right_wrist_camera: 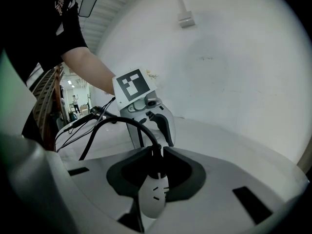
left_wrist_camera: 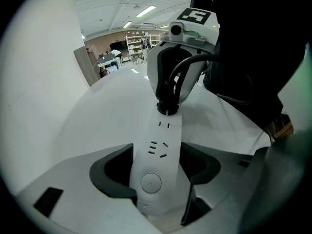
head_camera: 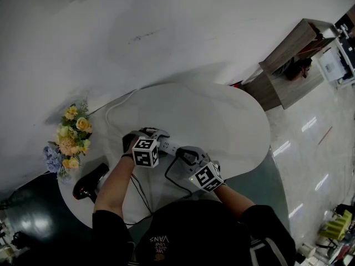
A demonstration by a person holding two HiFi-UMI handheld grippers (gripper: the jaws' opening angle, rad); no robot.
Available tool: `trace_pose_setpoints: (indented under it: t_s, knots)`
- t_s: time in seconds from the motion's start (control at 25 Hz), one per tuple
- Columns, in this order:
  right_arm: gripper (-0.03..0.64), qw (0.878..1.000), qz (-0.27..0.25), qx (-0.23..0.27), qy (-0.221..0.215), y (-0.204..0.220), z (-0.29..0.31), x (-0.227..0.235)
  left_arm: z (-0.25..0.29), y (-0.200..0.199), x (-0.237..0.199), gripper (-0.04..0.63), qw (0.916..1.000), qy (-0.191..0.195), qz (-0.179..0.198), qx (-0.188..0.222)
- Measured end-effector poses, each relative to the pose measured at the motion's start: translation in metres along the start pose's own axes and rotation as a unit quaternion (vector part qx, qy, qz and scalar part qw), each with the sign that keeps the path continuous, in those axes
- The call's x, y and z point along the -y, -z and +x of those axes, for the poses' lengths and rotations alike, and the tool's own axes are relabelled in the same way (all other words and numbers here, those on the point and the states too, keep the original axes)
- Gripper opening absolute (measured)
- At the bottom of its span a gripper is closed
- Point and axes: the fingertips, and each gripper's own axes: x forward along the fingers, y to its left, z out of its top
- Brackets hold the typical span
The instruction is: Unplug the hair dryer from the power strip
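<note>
Table [head_camera: 233, 115]: white, with rounded edges. Everything we listed below lay on it or worked above it.
Flowers [head_camera: 71, 143]: a bunch at the table's left edge, not involved in the work.
Hair dryer [head_camera: 89, 183]: black, lying near the flowers at the near-left of the table, well apart from both grippers.
Power strip [left_wrist_camera: 163, 130]: white, flat on the table between the two grippers. Its long axis ran from one gripper straight to the other. The round switch sat at the left end and the occupied socket at the right end, with free sockets between them.
Left gripper [left_wrist_camera: 156, 177]: its jaws were pressed against the two long sides of the strip's switch end, pinning it. We counted it the farther gripper from the occupied socket.
Right gripper [right_wrist_camera: 155, 167]: its jaws were drawn together on the plug, directly over the strip's far end.
Cord [right_wrist_camera: 117, 123]: black, arching up out of the jaws and then trailing off to the person's side. We could not follow it all the way to the dryer.
Plug [left_wrist_camera: 167, 106]: black, seated in the last socket, at the end of the strip opposite the switch. We judged that the pull had to go squarely off the strip's face, across its long axis, with the left hand holding the strip down.
</note>
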Motion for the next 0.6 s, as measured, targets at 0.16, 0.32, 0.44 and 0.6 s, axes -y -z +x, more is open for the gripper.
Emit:
trace_pose_setpoints:
  t_s: [0.16, 0.32, 0.44, 0.6]
  knots:
    - [0.092, 1.000, -0.014, 0.016, 0.003, -0.012, -0.004, -0.002, 0.000, 0.000, 0.000, 0.321, 1.0000, 0.001, 0.000, -0.002]
    - [0.092, 1.000, -0.013, 0.021, 0.010, -0.016, -0.008, -0.001, 0.000, 0.000, 0.000, 0.321, 1.0000, 0.001, -0.001, -0.003]
    - [0.092, 0.999, -0.004, 0.028, 0.016, -0.018, -0.014, 0.001, 0.000, 0.000, 0.001, 0.321, 1.0000, 0.001, -0.002, -0.005]
    - [0.092, 0.999, 0.002, 0.036, 0.023, -0.019, -0.023, 0.002, 0.000, 0.000, 0.001, 0.321, 0.9999, 0.000, -0.003, -0.010]
